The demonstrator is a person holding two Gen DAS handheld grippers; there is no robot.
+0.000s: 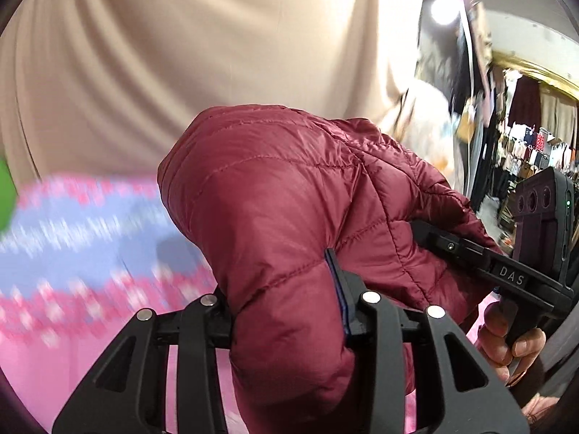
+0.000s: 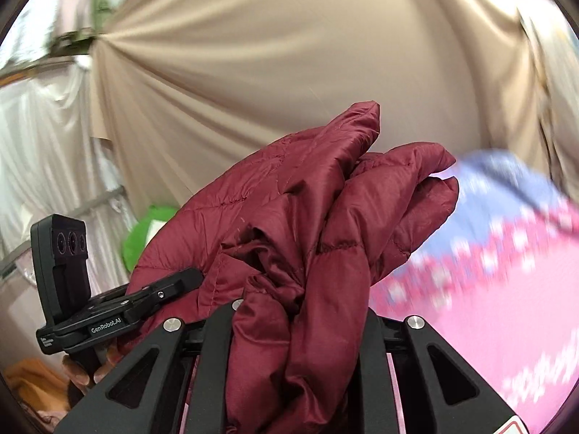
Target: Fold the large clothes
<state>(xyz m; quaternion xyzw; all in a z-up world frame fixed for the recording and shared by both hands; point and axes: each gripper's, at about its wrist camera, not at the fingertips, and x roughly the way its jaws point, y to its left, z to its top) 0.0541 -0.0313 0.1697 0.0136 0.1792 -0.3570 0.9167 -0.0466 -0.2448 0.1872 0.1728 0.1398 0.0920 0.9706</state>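
Evidently mid-fold, the left gripper (image 1: 289, 311) and right gripper (image 2: 300, 318) each clamp their fingers on the bunched maroon puffer jacket (image 1: 289, 195), held aloft, which next needs lowering onto the pink patterned cloth (image 1: 72, 325) and smoothing flat.

We see a bed (image 1: 54, 361) under a pink cover — its far band blue-and-pink patterned, blurred — with something green (image 2: 144, 238) near its edge.
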